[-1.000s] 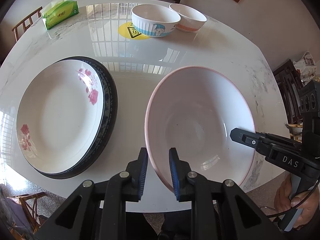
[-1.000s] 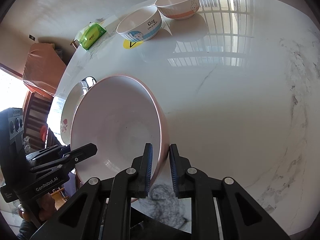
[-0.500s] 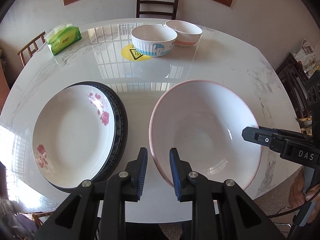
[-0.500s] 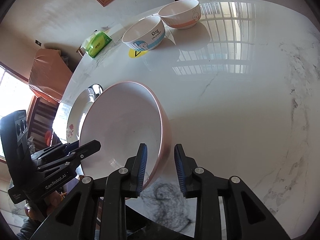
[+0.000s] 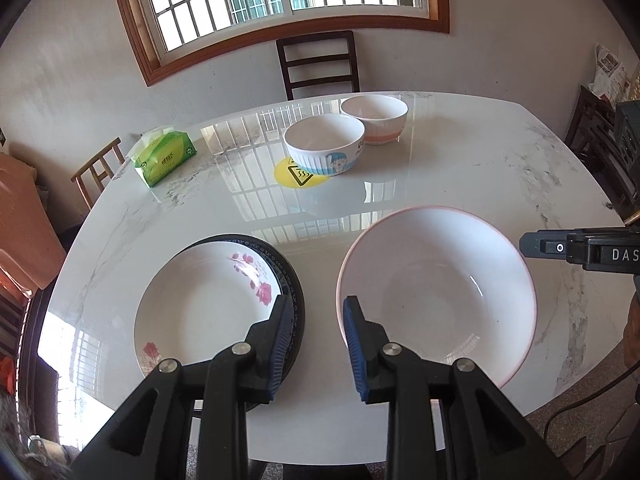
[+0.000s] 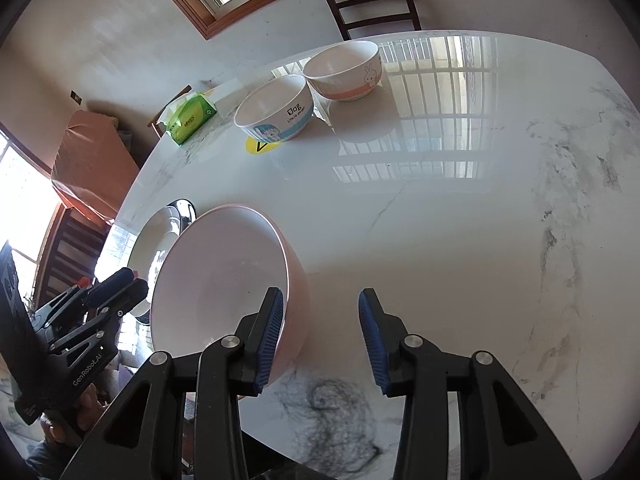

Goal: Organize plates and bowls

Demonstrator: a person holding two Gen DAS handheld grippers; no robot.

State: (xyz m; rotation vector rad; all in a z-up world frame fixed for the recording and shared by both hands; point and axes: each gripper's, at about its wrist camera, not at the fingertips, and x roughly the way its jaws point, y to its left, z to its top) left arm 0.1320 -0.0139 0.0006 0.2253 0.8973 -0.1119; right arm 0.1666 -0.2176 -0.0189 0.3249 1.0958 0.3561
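A large white bowl with a pink rim [image 5: 436, 292] rests on the marble table [image 5: 460, 176]; it also shows in the right wrist view [image 6: 224, 284]. My left gripper [image 5: 316, 344] is open and empty, raised between that bowl and a flowered white plate [image 5: 208, 304] stacked on a dark-rimmed plate [image 5: 294, 280]. My right gripper [image 6: 320, 332] is open and empty beside the bowl's right side. Two small bowls stand at the far side: a blue-patterned one [image 5: 324, 148] and an orange-banded one [image 5: 374, 118].
A green tissue pack [image 5: 164, 156] lies at the far left of the table. A yellow sticker [image 5: 296, 172] lies under the blue bowl. A dark chair [image 5: 318, 64] stands behind the table, with more chairs at both sides.
Both grippers have opened and let go of the pink-rimmed bowl's rim. Both have drawn back and up, so the bowl now rests on the table.
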